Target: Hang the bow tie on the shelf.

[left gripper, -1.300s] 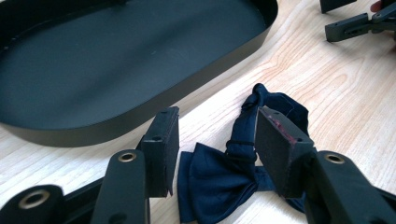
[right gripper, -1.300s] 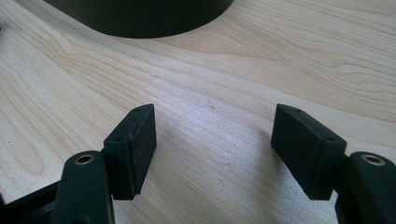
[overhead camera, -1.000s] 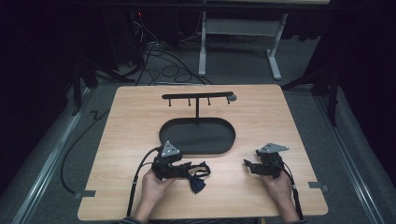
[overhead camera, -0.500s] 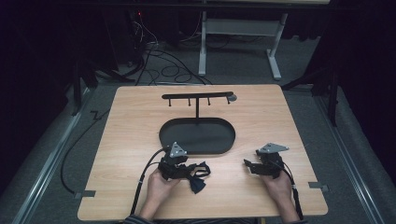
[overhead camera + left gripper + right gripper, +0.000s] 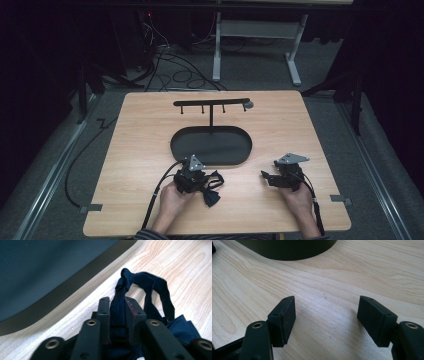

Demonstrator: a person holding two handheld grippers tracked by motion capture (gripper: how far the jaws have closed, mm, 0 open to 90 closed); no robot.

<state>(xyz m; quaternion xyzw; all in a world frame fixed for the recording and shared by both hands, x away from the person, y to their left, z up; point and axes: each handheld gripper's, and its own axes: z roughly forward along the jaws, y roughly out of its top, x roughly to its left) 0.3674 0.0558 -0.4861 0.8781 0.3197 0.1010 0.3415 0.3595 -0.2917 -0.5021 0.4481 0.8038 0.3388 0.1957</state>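
Underneath, pale wooden table (image 5: 125, 165), dark room.

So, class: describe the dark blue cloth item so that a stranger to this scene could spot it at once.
Start at the black oval tray in the middle of the wooden table. Just in front of its near edge, the left claw is shut on a dark blue knotted cloth. It is the only soft, crumpled thing; everything else is rigid and black.

Two black hand-held grippers with grey plates

Black two-jaw left gripper (image 5: 208, 181) and right gripper (image 5: 265, 177) are topped by grey triangular plates; brass-coloured screws, black cables and a striped sleeve (image 5: 150, 233) are seen.
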